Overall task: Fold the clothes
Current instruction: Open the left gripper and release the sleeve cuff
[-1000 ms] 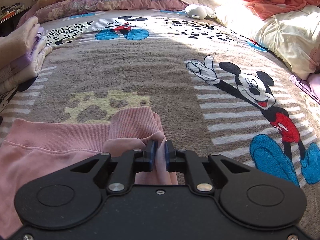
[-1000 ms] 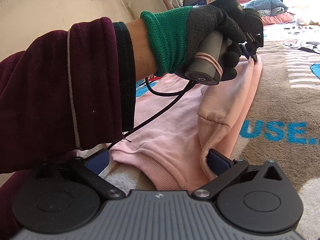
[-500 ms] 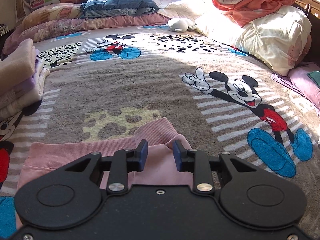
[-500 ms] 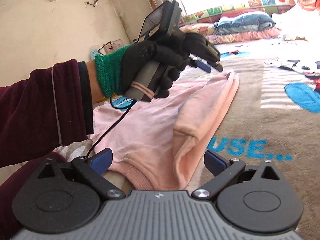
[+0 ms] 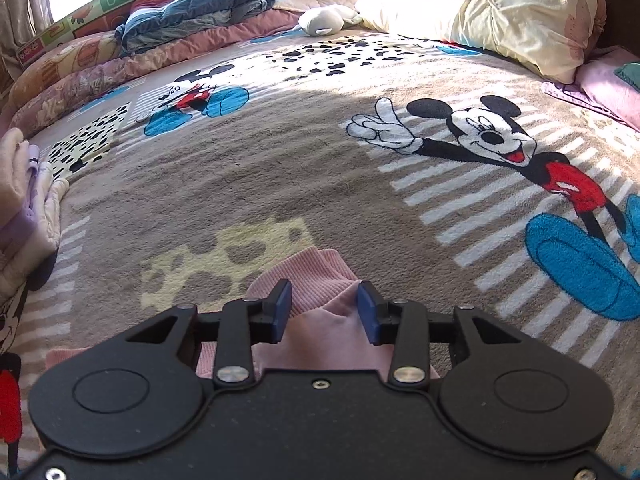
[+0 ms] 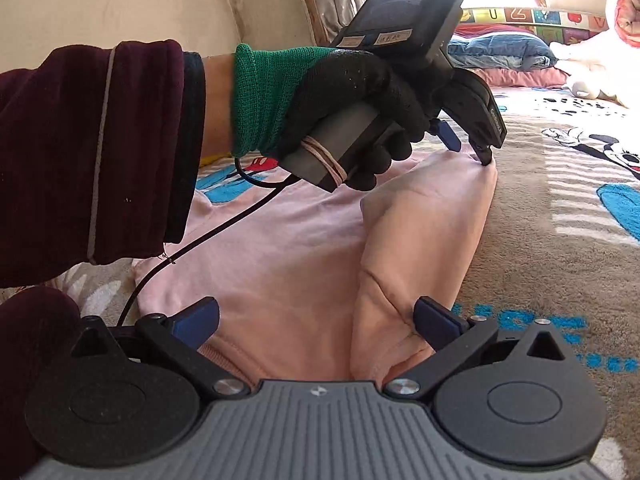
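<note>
Fingers of the left gripper point(image 5: 324, 310) stand parted with a moderate gap, holding nothing, their blue pads point(image 5: 283, 307) on either side of a ribbed cuff of the pink sweatshirt point(image 5: 320, 276) that lies just below them. The right wrist view shows this same gripper from the side, gripped by a black and green gloved left hand point(image 6: 352, 108), one fingertip touching a folded edge of the garment. The right gripper point(image 6: 316, 320) is spread wide and empty, its pads apart over the sweatshirt near a ribbed hem, the right pad touching a fold of a sleeve laid over the body. The sweatshirt lies spread on a brown Mickey Mouse blanket point(image 5: 280, 168) that covers a bed. A stack of folded clothes point(image 5: 24, 208) sits at the blanket's left edge. Pillows and bundled quilts point(image 5: 500, 12) are piled along the far side, beneath a sunlit window.
</note>
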### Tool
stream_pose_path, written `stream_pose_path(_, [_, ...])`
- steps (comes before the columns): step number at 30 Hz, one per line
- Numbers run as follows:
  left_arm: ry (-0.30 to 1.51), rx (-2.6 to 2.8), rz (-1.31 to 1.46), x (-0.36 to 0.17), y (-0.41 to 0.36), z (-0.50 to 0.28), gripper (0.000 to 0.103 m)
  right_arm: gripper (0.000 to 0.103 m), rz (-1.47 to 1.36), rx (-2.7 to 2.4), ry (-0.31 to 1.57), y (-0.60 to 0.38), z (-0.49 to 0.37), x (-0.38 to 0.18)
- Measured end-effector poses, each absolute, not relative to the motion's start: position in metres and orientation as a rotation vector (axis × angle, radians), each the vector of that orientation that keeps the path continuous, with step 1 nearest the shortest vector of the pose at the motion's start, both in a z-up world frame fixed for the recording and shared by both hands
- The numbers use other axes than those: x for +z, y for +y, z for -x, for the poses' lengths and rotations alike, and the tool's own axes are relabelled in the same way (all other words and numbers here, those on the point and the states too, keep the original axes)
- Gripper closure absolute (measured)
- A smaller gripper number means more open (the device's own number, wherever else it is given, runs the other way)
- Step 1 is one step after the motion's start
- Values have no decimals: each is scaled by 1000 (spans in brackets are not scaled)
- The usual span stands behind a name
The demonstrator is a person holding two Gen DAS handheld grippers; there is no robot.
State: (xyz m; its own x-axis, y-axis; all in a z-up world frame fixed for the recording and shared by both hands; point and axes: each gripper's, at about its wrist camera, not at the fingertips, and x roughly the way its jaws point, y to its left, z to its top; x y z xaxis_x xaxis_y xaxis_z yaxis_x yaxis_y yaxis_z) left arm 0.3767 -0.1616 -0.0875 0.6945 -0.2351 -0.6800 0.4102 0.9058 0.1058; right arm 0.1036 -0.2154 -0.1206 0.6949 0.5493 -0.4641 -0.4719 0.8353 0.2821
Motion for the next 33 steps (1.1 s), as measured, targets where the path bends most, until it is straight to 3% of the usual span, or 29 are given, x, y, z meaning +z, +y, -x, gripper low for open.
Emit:
stream_pose_path(6, [744, -363, -268, -93, -169, -379, 85, 0, -110, 564, 539, -210, -98, -123])
stream_pose_path(14, [757, -323, -274, -100, -168, -383, 86, 0, -57, 567, 544, -203, -93, -122])
stream_pose_path(21, [641, -317, -170, -64, -130, -317, 86, 1, -36, 598, 521, -204, -76, -115])
stream_pose_path(33, [636, -482, -12, -78, -91, -201, 86, 0, 60, 644, 504, -190, -43, -116])
